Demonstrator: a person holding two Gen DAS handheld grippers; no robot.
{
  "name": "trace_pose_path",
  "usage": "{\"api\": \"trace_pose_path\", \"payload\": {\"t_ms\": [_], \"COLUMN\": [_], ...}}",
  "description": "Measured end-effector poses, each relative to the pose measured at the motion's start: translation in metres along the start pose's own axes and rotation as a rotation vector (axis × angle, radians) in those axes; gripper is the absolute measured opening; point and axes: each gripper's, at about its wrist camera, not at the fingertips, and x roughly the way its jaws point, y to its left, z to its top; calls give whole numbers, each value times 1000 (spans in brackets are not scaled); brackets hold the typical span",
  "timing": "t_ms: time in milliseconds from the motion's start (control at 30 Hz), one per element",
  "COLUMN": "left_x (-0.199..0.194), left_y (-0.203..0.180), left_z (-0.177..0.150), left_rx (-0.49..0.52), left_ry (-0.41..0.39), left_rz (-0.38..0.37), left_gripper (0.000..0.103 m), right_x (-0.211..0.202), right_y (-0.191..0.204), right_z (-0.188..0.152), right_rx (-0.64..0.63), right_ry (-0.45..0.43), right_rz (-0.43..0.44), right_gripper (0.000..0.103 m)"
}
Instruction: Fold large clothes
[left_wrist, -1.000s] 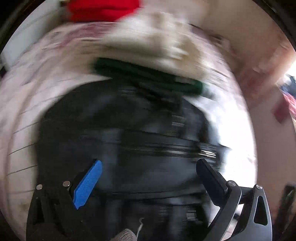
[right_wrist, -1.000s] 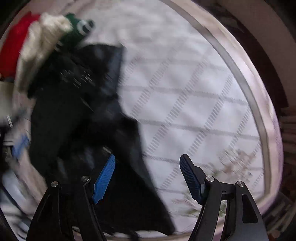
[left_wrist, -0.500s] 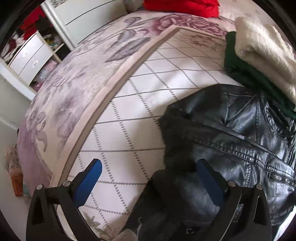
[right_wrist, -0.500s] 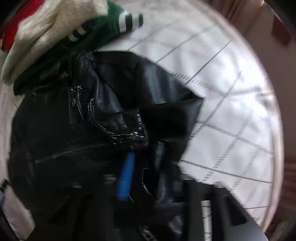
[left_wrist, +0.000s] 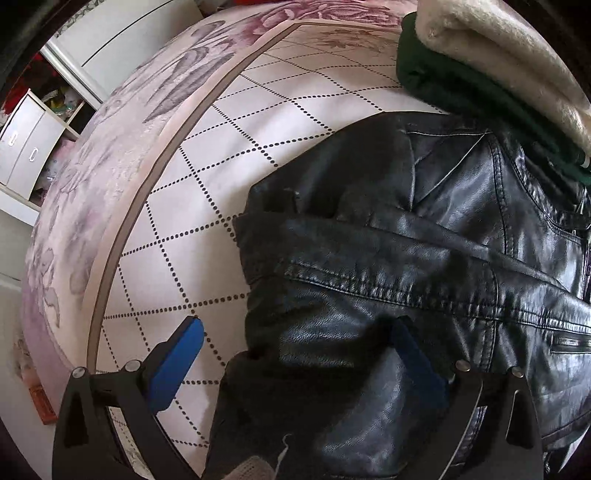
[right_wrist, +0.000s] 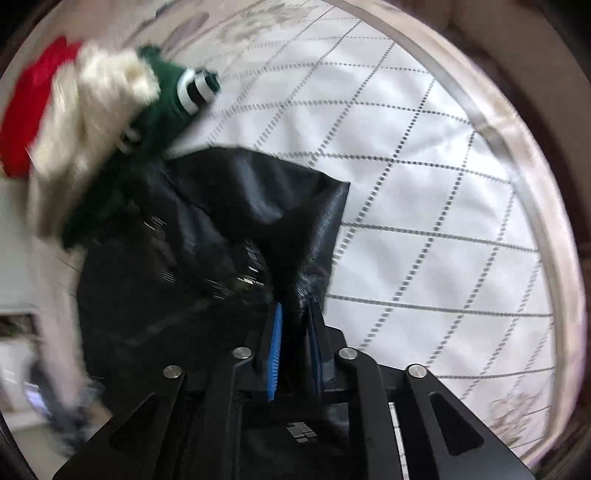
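Here the black leather jacket (left_wrist: 424, 258) lies on the white quilted bedspread (left_wrist: 229, 155), its top against folded green and cream knitwear (left_wrist: 480, 74). The right gripper (right_wrist: 295, 332) pinches its edge, probably for folding; the left gripper (left_wrist: 295, 354) hovers spread wide over its hem.

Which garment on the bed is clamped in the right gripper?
The black leather jacket: the right gripper is shut on its edge. The green sweater, cream knit and red garment lie untouched behind.

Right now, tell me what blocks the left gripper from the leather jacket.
Nothing visible does. The left gripper is open right over the leather jacket edge; the green sweater lies beyond, at the collar.
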Motion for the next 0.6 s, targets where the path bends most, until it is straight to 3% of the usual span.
{"api": "trace_pose_path", "payload": {"t_ms": [33, 100, 167, 233, 300, 333, 400, 433, 467, 567, 600], "left_x": [0, -2, -11, -22, -32, -35, -39, -40, -43, -58, -63], "left_y": [0, 0, -1, -6, -12, -16, -23, -26, -29, -32, -32], "left_z": [0, 0, -1, -4, -6, -8, -10, -11, -12, -15, -15], "left_rx": [0, -2, 0, 7, 28, 40, 59, 68, 74, 71, 66], "left_ry": [-1, -2, -14, -34, -60, -72, -75, -75, -80, -110, -117], "left_rz": [1, 5, 3, -4, 0, 0, 1, 4, 2, 1, -6], "left_gripper": [103, 103, 103, 103, 103, 103, 103, 103, 103, 103, 103], "right_x": [-3, -5, -8, -12, 0, 14, 49, 61, 61, 39, 23], "right_y": [-4, -11, -6, -12, -12, -9, -4, -2, -2, 12, 14], "right_z": [5, 11, 2, 3, 7, 8, 13, 17, 19, 24, 24], "right_rx": [7, 0, 9, 24, 3, -11, -41, -62, -79, -165, -186], "right_ry": [-3, -2, -15, -36, -5, 39, 94, 118, 105, 11, -40], "right_rz": [36, 79, 25, 94, 133, 124, 79, 52, 24, -65, -72], "right_gripper": [38, 38, 38, 38, 44, 53, 56, 53, 44, 10, 8]}}
